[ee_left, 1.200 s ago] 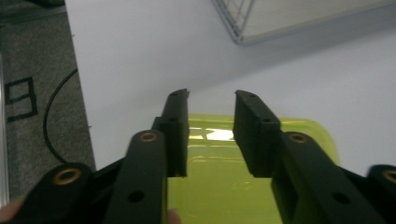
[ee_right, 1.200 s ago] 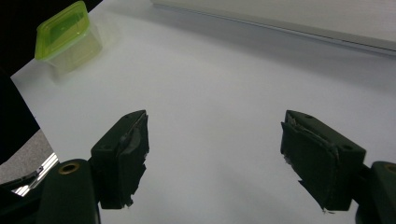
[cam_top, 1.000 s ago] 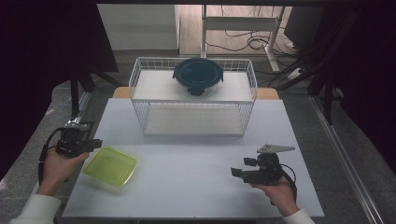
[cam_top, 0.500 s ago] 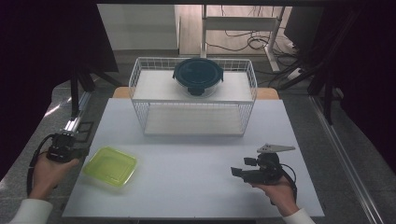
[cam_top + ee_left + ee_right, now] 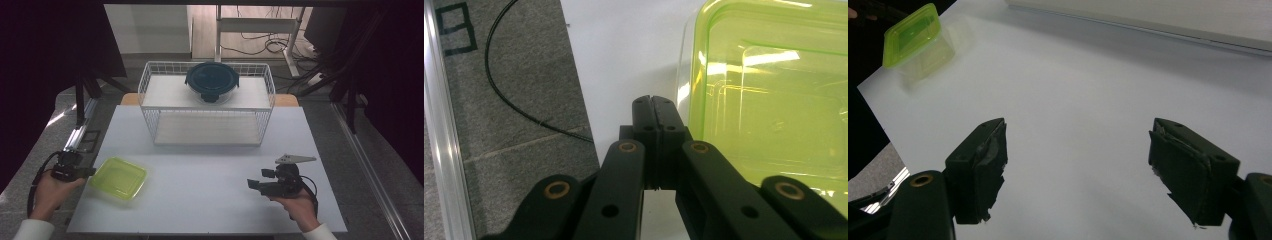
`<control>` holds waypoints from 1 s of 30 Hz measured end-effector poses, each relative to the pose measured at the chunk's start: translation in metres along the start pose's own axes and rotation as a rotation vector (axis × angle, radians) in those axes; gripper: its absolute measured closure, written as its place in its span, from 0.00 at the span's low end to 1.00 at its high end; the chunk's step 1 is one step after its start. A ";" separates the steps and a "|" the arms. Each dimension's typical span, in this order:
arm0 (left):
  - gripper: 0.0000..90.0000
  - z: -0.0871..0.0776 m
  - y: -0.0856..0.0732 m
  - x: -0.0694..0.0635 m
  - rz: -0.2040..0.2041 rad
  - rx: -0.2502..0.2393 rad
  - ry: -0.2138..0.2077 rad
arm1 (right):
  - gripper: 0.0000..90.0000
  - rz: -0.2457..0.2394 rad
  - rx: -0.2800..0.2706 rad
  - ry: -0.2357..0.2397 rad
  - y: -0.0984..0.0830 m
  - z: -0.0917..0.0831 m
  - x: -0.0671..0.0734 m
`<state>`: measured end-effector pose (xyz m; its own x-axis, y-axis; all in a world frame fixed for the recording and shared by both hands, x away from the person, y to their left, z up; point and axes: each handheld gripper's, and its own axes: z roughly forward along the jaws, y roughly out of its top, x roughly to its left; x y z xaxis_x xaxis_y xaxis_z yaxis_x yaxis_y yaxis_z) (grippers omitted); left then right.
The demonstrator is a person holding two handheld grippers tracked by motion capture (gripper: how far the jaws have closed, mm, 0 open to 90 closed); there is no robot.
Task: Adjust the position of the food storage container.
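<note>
The right hand-held gripper (image 5: 1078, 170) holds its black jaws wide apart above the white surface (image 5: 1088, 80); a lime-green lidded plastic container (image 5: 913, 30) sits far off.

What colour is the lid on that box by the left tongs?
The lid is bright yellow-green and see-through; the left gripper view shows it best.

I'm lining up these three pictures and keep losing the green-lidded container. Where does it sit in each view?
High view: green-lidded container lies at lower left, on the white table near its left edge.
Left gripper view: it takes up the right side, just right of the shut jaws of the left hand-held gripper.
Right gripper view: it sits small at top left.
Shared landmark: the white table's left edge beside the container.
</note>
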<state>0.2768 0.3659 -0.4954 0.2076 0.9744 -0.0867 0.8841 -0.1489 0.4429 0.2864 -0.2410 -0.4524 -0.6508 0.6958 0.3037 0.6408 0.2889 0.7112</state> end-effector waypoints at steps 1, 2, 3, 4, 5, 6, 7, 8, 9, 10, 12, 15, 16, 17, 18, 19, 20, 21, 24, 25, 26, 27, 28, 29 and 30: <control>1.00 0.000 0.000 -0.001 0.001 0.000 -0.004 | 0.26 0.001 0.000 -0.001 0.000 0.000 0.000; 1.00 0.000 -0.001 -0.003 0.003 0.000 -0.008 | 0.26 0.001 -0.001 -0.002 0.000 0.000 0.000; 1.00 0.000 -0.001 -0.005 0.006 0.001 -0.012 | 0.26 0.003 -0.001 -0.003 0.000 -0.001 0.000; 1.00 0.000 -0.001 -0.006 0.007 0.002 -0.016 | 0.26 0.005 -0.001 -0.004 0.001 -0.001 0.000; 1.00 0.000 -0.001 -0.008 0.009 0.001 -0.022 | 0.26 0.006 -0.002 -0.005 0.001 -0.001 0.000; 1.00 0.000 -0.001 -0.011 0.011 0.001 -0.031 | 0.26 0.007 -0.004 -0.006 0.001 -0.001 0.000; 1.00 0.000 -0.002 -0.014 0.010 -0.002 -0.040 | 0.26 0.010 -0.006 -0.005 0.001 -0.001 0.000; 1.00 0.000 -0.002 -0.016 0.013 -0.002 -0.046 | 0.26 0.009 -0.004 -0.006 0.001 -0.001 0.000; 1.00 0.001 -0.002 -0.019 0.016 -0.005 -0.052 | 0.26 0.010 -0.004 -0.006 0.001 -0.001 0.000; 1.00 0.001 -0.003 -0.023 0.019 -0.005 -0.059 | 0.26 0.010 -0.004 -0.007 0.001 -0.001 0.000; 1.00 0.001 -0.004 -0.029 0.023 -0.004 -0.071 | 0.26 0.010 -0.003 -0.006 0.001 -0.001 0.000; 1.00 0.000 -0.005 -0.036 0.029 -0.007 -0.088 | 0.26 0.009 -0.001 -0.005 0.001 -0.001 0.001; 1.00 0.000 -0.006 -0.040 0.033 -0.009 -0.097 | 0.26 0.010 -0.001 -0.004 0.001 -0.001 0.001; 1.00 0.000 -0.007 -0.042 0.035 -0.010 -0.102 | 0.26 0.009 -0.002 -0.005 0.001 -0.001 0.001; 1.00 0.000 -0.007 -0.046 0.044 -0.009 -0.109 | 0.26 0.010 -0.003 -0.005 0.001 -0.001 0.001; 1.00 0.000 -0.007 -0.048 0.048 -0.010 -0.113 | 0.26 0.010 -0.003 -0.005 0.001 -0.002 0.001; 1.00 0.000 -0.008 -0.052 0.053 -0.010 -0.119 | 0.26 0.010 -0.003 -0.005 0.001 -0.002 0.001; 1.00 0.000 -0.008 -0.054 0.056 -0.010 -0.124 | 0.26 0.010 -0.003 -0.005 0.001 -0.002 0.001; 1.00 0.001 -0.009 -0.064 0.071 -0.011 -0.140 | 0.26 0.010 -0.003 -0.004 0.001 -0.001 0.001; 1.00 0.001 -0.009 -0.066 0.075 -0.011 -0.144 | 0.26 0.011 -0.002 -0.004 0.001 -0.001 0.001; 1.00 0.001 -0.010 -0.070 0.080 -0.012 -0.151 | 0.26 0.011 -0.001 -0.004 0.001 -0.001 0.001; 1.00 0.001 -0.010 -0.072 0.080 -0.013 -0.153 | 0.26 0.011 -0.001 -0.004 0.001 -0.001 0.001; 1.00 0.001 -0.010 -0.075 0.081 -0.014 -0.159 | 0.26 0.011 0.000 -0.004 0.001 -0.001 0.001; 1.00 0.002 -0.010 -0.077 0.080 -0.016 -0.160 | 0.26 0.011 -0.001 -0.004 0.001 -0.001 0.001; 1.00 0.002 -0.011 -0.079 0.083 -0.015 -0.165 | 0.26 0.011 -0.002 -0.004 0.001 -0.001 0.001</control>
<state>0.2518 0.2905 -0.4947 0.3464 0.9178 -0.1940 0.8550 -0.2239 0.4678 0.2860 -0.2408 -0.4504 -0.6423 0.7015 0.3088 0.6469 0.2800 0.7093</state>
